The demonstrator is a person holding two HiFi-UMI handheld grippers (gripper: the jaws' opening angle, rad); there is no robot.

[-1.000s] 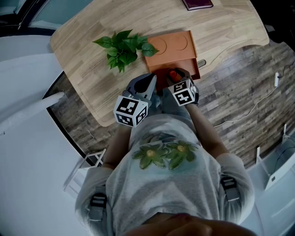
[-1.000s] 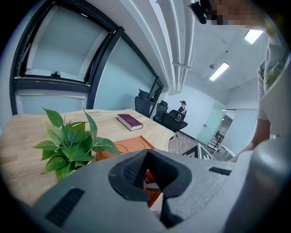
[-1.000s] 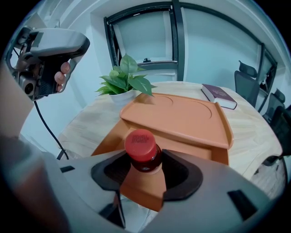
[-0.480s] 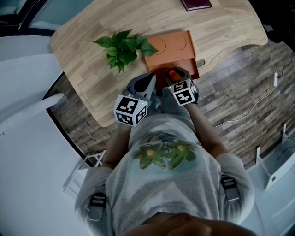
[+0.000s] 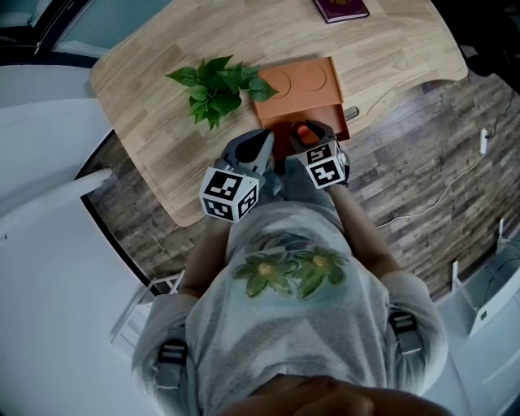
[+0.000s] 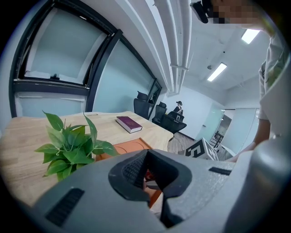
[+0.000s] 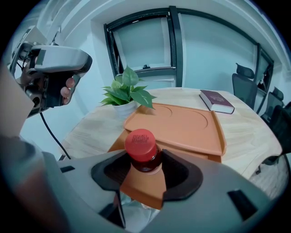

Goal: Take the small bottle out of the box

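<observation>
Your right gripper [image 7: 142,172] is clenched on the bottle [image 7: 141,148]. Its dark pads [image 7: 181,175] press the neck from both sides, just under the red cap. The bottle stands upright at the near end of the box [image 7: 182,123], and an orange flap hides its lower part. In the head view the cap shows as a red dot at the centre of the frame, at the box's lower edge and just above your right gripper's marker cube.

Your left gripper [image 6: 153,183] has its jaws drawn together and grips nothing. Only a sliver of the orange box shows through the slit between them. In the head view it sits just left of the right gripper, pointing at the box's lower left corner.

The box lies flat on the table [image 5: 154,114], its top showing two round recesses. A plant [image 5: 218,85] stands touching or just beside its left side. A book [image 5: 341,8] lies well apart, at the top edge of the frame.
</observation>
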